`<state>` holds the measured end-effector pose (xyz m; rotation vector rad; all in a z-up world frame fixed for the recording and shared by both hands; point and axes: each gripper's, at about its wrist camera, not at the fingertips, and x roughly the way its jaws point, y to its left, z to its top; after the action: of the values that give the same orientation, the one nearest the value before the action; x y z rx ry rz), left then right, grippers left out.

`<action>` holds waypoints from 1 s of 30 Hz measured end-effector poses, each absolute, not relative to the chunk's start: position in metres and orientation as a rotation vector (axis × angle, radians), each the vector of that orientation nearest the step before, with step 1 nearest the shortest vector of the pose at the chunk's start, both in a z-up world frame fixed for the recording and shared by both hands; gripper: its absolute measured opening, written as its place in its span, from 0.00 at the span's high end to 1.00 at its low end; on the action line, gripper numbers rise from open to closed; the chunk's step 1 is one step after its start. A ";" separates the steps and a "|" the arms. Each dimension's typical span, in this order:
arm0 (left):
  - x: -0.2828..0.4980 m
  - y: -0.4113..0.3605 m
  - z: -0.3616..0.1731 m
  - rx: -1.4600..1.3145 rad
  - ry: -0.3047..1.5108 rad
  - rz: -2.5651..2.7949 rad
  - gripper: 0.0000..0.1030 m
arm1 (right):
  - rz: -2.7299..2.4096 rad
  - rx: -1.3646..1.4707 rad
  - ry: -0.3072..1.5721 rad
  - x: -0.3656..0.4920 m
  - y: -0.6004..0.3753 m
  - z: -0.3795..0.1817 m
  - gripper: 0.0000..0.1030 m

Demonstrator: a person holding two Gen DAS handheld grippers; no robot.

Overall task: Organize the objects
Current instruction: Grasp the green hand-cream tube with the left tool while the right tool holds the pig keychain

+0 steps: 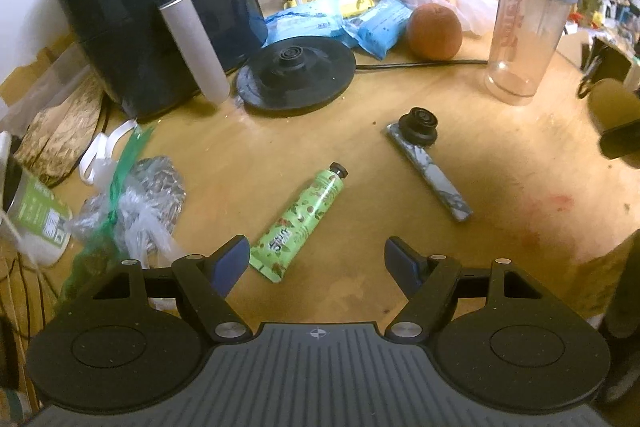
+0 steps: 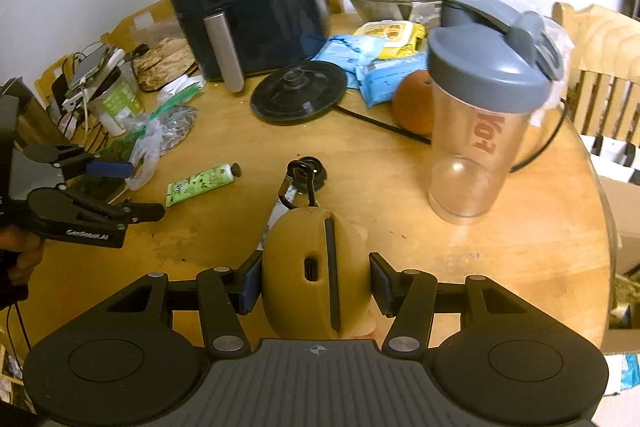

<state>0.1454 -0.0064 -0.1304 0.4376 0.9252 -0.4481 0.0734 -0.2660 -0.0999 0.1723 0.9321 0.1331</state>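
A green hand-cream tube (image 1: 298,223) lies on the round wooden table (image 1: 360,291), its flat end just ahead of my left gripper (image 1: 316,263). That gripper is open with nothing between its blue pads. It also shows at the left of the right wrist view, left gripper (image 2: 136,189), next to the tube (image 2: 204,183). My right gripper (image 2: 316,279) is shut on a mustard-yellow pouch-like case (image 2: 304,247) with a carabiner (image 2: 298,183) at its far end. A grey marbled bar with a black round knob (image 1: 428,167) lies to the right of the tube.
A dark air fryer (image 1: 148,7), a black kettle base (image 1: 296,75) with its cord, blue and yellow wipe packs (image 1: 340,15), an orange (image 1: 434,31) and a clear shaker bottle (image 2: 484,107) stand at the back. Plastic bags (image 1: 132,203) crowd the left. A wooden chair (image 2: 600,67) stands at the right.
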 end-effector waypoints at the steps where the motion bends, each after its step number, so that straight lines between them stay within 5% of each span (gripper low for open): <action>1: 0.149 -0.008 -0.133 0.449 0.927 -0.451 0.28 | 0.126 0.175 0.933 0.072 -0.267 -0.100 0.44; 12: 0.179 -0.013 -0.157 0.508 0.940 -0.484 0.30 | 0.065 0.206 0.936 0.060 -0.276 -0.099 0.44; 30: 0.206 -0.022 -0.181 0.546 1.014 -0.526 0.72 | 0.005 0.247 0.937 0.044 -0.286 -0.098 0.44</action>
<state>0.2061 -0.0222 -0.1811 0.5456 1.0144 -0.5257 0.0445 -0.2861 -0.0980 0.2465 0.9366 0.0049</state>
